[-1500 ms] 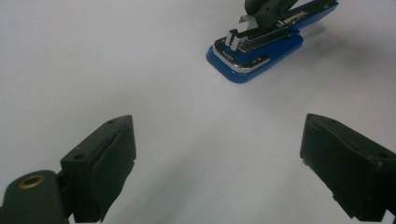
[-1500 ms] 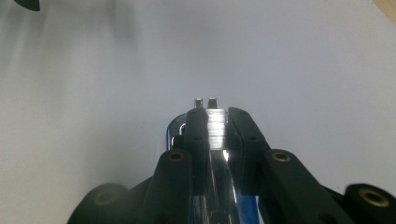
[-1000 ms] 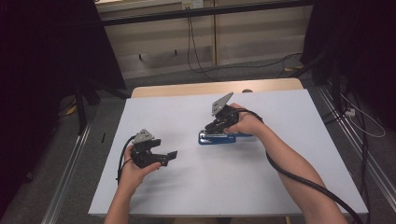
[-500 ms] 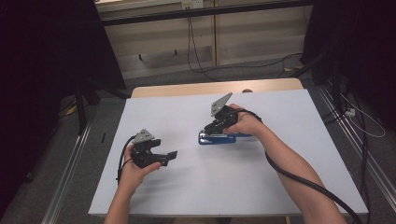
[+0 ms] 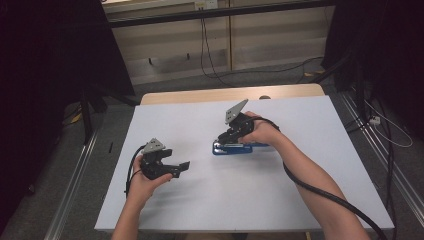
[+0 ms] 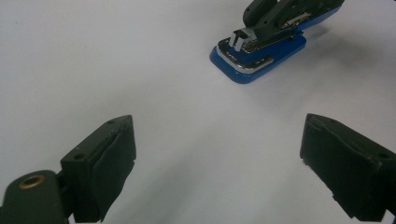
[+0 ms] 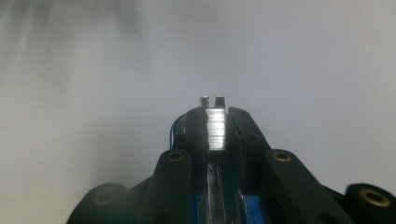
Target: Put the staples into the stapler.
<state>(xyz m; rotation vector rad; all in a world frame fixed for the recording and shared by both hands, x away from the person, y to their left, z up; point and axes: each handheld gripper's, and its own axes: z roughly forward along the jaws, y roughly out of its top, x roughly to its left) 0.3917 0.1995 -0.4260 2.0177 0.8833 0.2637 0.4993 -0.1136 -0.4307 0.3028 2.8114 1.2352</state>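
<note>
Nothing has moved since the earlier frames: the stapler, both my hands and both grippers sit where they were a second ago.

One blue stapler (image 5: 238,148) lies flat on the white table (image 5: 310,200), a little beyond its middle, nose pointing toward my left side. Its top arm looks open or lifted off, since the left gripper view shows the bare metal staple channel above the blue base (image 6: 261,56). My right gripper (image 5: 231,136) comes down on it from above, jaws drawn in and clamped on the sides of that metal channel, which shows bright between the pads (image 7: 215,128) in the right gripper view. I judge this to be the holding step: the stapler is pinned or gripped, not yet lifted, its base resting on the table.

My left gripper (image 5: 181,167) hovers well to the near left of the stapler, jaws wide apart with nothing between them, aimed toward its nose. Next, I think, the left one has to travel to the stapler and take its free end or base, squarely and without knocking it out of the right grip.

By count: one stapler, two grippers, one table. Beyond the stapler's far side a strip of wooden edge (image 5: 230,94) shows.
</note>
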